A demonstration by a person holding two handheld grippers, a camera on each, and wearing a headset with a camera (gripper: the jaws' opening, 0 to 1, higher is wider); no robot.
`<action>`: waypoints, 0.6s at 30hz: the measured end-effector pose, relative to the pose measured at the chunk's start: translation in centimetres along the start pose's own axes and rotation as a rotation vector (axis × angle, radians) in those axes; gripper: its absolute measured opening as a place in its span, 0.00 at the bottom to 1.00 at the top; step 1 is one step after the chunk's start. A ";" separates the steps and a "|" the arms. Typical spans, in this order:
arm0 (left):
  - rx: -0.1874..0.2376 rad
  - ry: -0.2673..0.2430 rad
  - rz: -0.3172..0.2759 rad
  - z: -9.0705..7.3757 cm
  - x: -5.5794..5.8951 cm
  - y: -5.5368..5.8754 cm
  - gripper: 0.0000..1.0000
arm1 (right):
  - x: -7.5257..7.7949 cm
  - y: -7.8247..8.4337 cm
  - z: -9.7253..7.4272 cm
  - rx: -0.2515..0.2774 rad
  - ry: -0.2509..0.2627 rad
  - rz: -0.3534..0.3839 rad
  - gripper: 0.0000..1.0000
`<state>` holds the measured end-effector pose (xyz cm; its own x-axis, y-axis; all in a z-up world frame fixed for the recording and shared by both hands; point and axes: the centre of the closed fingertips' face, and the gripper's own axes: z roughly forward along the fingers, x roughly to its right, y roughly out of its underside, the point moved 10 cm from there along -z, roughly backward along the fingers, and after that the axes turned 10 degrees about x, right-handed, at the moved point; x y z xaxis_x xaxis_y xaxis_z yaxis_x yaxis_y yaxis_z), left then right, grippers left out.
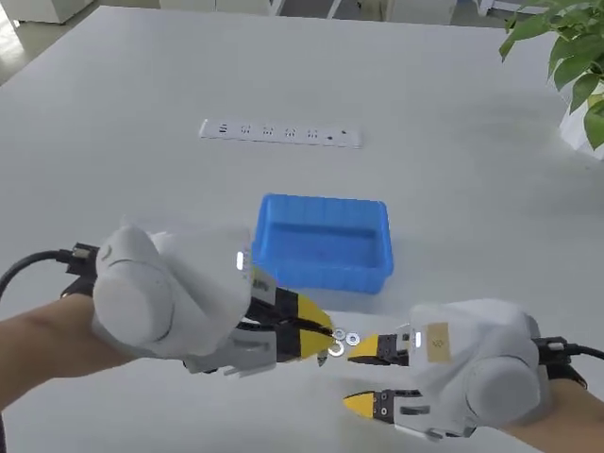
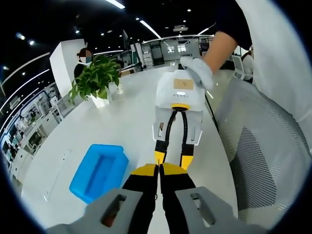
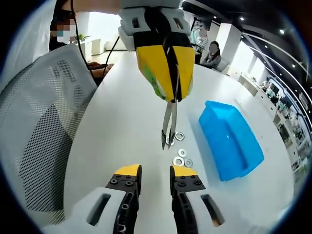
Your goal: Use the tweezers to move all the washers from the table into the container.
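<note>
1. Your left gripper (image 1: 313, 330) sits low on the left of the head view. Its yellow jaws are clenched on a thin pair of metal tweezers (image 3: 169, 122).
2. In the right gripper view the tweezers hang from those jaws and point down at the white worktop (image 1: 142, 113). Their two tips are slightly apart and down among the washers (image 3: 180, 135). Whether the tips pinch one cannot be told.
3. The washers lie loose on the worktop in a small cluster. One is just beside the tweezer tips, and three more sit close together, nearer your right gripper.
4. Your right gripper (image 3: 156, 171) is released. Its two yellow-tipped jaws are spread apart and hold nothing, and they face the left gripper across the washers.
5. The blue container (image 1: 326, 274) is a shallow rectangular tray. It stands on the worktop just beyond the washers, apart from both grippers.
6. Farther back a white power strip (image 1: 280, 132) lies flat on the worktop. A green plant (image 1: 571, 66) stands at the far right edge.
7. A mesh-backed chair (image 3: 44, 122) shows beside the worktop in the right gripper view.
</note>
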<state>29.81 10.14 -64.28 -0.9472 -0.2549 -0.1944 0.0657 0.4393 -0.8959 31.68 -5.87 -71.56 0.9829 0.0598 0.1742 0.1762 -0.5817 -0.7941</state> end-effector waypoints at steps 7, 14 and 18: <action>-0.012 -0.022 -0.011 -0.9 -0.3 0.4 0.05 | 0.6 0.0 0.3 0.029 0.018 0.036 0.25; -0.020 -0.056 -0.034 -1.4 -0.4 1.1 0.05 | 0.7 0.1 0.6 0.045 0.011 0.068 0.27; -0.012 -0.058 -0.042 -1.3 -0.5 1.1 0.05 | 0.6 0.2 0.8 0.051 0.004 0.084 0.29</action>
<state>29.91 11.87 -64.61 -0.9294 -0.3222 -0.1798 0.0223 0.4374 -0.8990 32.30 -5.31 -72.09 0.9941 0.0096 0.1078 0.0957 -0.5427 -0.8344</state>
